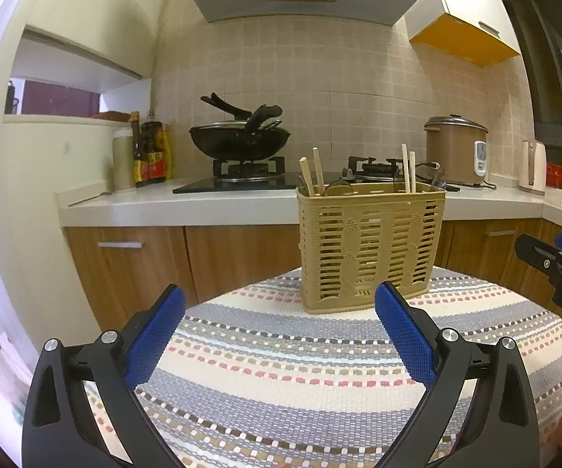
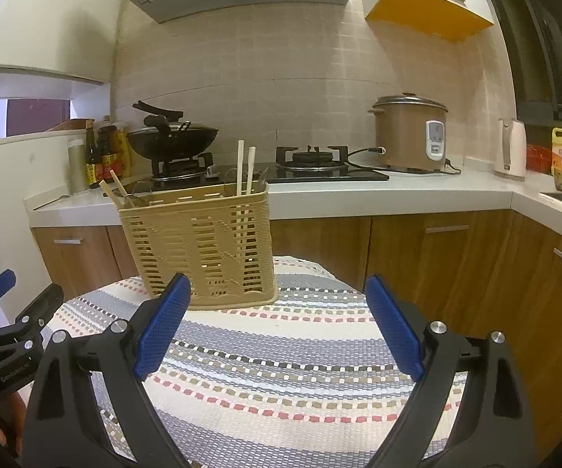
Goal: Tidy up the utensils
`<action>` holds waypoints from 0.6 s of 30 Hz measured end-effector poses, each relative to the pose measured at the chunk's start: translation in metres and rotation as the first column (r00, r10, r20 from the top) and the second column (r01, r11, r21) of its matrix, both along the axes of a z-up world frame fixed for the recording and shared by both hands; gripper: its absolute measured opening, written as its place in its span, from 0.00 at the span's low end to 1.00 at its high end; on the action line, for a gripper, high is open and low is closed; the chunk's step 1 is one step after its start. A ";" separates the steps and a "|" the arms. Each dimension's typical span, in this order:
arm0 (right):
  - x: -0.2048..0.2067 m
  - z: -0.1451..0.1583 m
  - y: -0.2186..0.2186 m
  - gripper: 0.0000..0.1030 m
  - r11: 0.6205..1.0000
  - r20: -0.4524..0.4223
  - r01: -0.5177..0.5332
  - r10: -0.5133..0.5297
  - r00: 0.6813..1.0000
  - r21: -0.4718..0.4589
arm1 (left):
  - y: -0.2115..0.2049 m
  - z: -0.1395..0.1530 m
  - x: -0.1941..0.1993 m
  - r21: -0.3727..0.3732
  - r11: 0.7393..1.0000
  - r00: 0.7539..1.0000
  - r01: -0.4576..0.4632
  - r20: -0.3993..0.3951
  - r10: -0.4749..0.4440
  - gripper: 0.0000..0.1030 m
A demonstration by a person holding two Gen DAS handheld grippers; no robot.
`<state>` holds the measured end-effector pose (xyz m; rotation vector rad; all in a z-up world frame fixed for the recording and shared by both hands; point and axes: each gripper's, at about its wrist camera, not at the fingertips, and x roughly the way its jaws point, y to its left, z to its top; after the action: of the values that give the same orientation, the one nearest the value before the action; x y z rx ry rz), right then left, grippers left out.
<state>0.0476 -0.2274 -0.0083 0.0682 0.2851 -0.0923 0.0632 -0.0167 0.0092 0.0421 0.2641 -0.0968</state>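
Observation:
A tan slotted plastic utensil basket [image 1: 370, 249] stands upright at the far end of a striped cloth-covered table [image 1: 281, 370]. Wooden chopsticks [image 1: 317, 171] stick up from its left end and two more [image 1: 407, 173] from its right end. It also shows in the right wrist view [image 2: 203, 245], with chopsticks [image 2: 244, 165]. My left gripper [image 1: 279, 300] is open and empty, short of the basket. My right gripper [image 2: 277, 290] is open and empty, in front of the basket's right side. The right gripper's body shows at the left wrist view's right edge [image 1: 561, 269].
Behind the table runs a white kitchen counter [image 1: 203, 202] with a gas hob, a black wok [image 1: 240, 140], sauce bottles [image 1: 150, 152], a brown rice cooker [image 1: 456, 150] and a white kettle [image 2: 513, 152]. Wooden cabinets [image 2: 456, 257] stand below. A range hood hangs above.

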 end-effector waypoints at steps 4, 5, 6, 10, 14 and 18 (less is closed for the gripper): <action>-0.001 0.000 0.000 0.84 1.000 0.003 0.003 -0.003 1.000 -0.003 | 0.002 -0.001 0.003 -0.013 1.000 1.000 0.003 -0.017 -0.003 0.92; -0.001 0.000 0.000 0.84 1.000 0.003 0.004 -0.004 1.000 -0.005 | 0.002 -0.001 0.004 -0.013 1.000 1.000 0.004 -0.021 -0.004 0.92; 0.000 0.000 0.000 0.85 1.000 0.002 0.003 -0.003 1.000 -0.007 | 0.002 -0.001 0.004 -0.013 1.000 1.000 0.003 -0.023 -0.003 0.92; 0.001 0.000 0.001 0.85 1.000 -0.002 0.003 -0.003 1.000 -0.011 | 0.001 -0.002 0.007 -0.012 1.000 0.999 0.003 -0.040 -0.003 0.93; 0.000 0.000 0.000 0.86 1.000 0.005 0.005 -0.005 1.000 -0.008 | 0.001 -0.003 0.007 -0.009 1.000 0.999 -0.002 -0.046 0.001 0.93; 0.001 0.000 -0.001 0.87 1.000 0.003 0.008 -0.008 1.000 -0.002 | 0.000 -0.003 0.007 -0.009 1.000 0.999 -0.003 -0.047 0.002 0.93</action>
<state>0.0487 -0.2288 -0.0085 0.0674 0.2816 -0.0999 0.0701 -0.0166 0.0060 0.0302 0.3105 -0.0966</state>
